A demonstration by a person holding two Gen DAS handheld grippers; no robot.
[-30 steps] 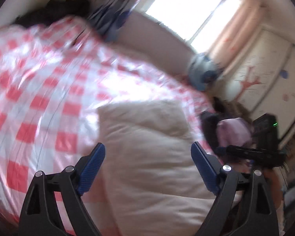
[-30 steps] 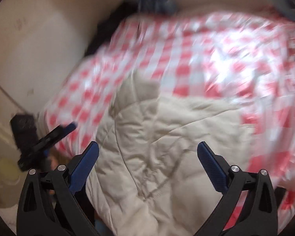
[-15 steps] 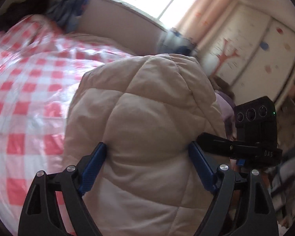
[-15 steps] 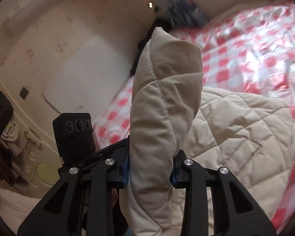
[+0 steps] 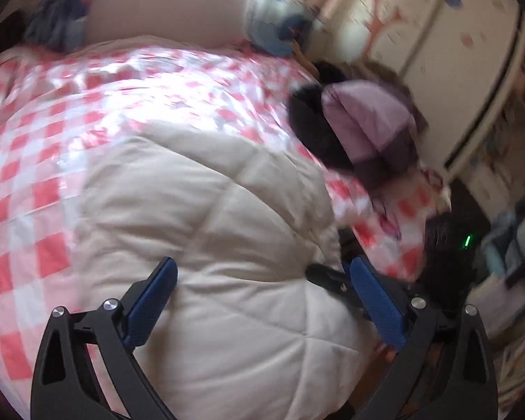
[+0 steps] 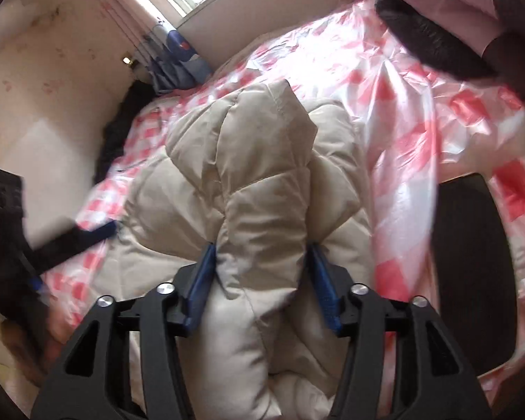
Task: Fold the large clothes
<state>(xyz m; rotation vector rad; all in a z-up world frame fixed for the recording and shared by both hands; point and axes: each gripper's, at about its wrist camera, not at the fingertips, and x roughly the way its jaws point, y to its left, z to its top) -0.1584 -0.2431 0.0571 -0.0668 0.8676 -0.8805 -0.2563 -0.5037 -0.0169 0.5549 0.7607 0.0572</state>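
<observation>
- Cream quilted jacket [image 5: 206, 231]: lies bunched on the bed, over the red-and-white checked sheet [image 5: 42, 161], near the bed's front edge; its puffed panels fill the foreground of both wrist views
- Right gripper [image 6: 262, 280]: clenched on a thick fold of the jacket [image 6: 262, 189]; both blue pads [image 6: 200, 280] press against the fabric, and the gripped fold stands up between the fingers, ending in a peak above the rest of the garment
- Left gripper [image 5: 262, 301]: fingers spread wide and released, holding nothing; the blue pads [image 5: 150, 301] sit on either side of the jacket's rounded bulk, which lies just below them; contact with the fabric cannot be determined
- Lilac and dark garment [image 5: 364, 129]: rests on the checked sheet beyond the jacket, apart from it, towards the wardrobe [image 5: 448, 56]
- Blue patterned bundle [image 5: 280, 31]: at the far end of the bed, beneath the window
- Motion blur softens the left wrist view
</observation>
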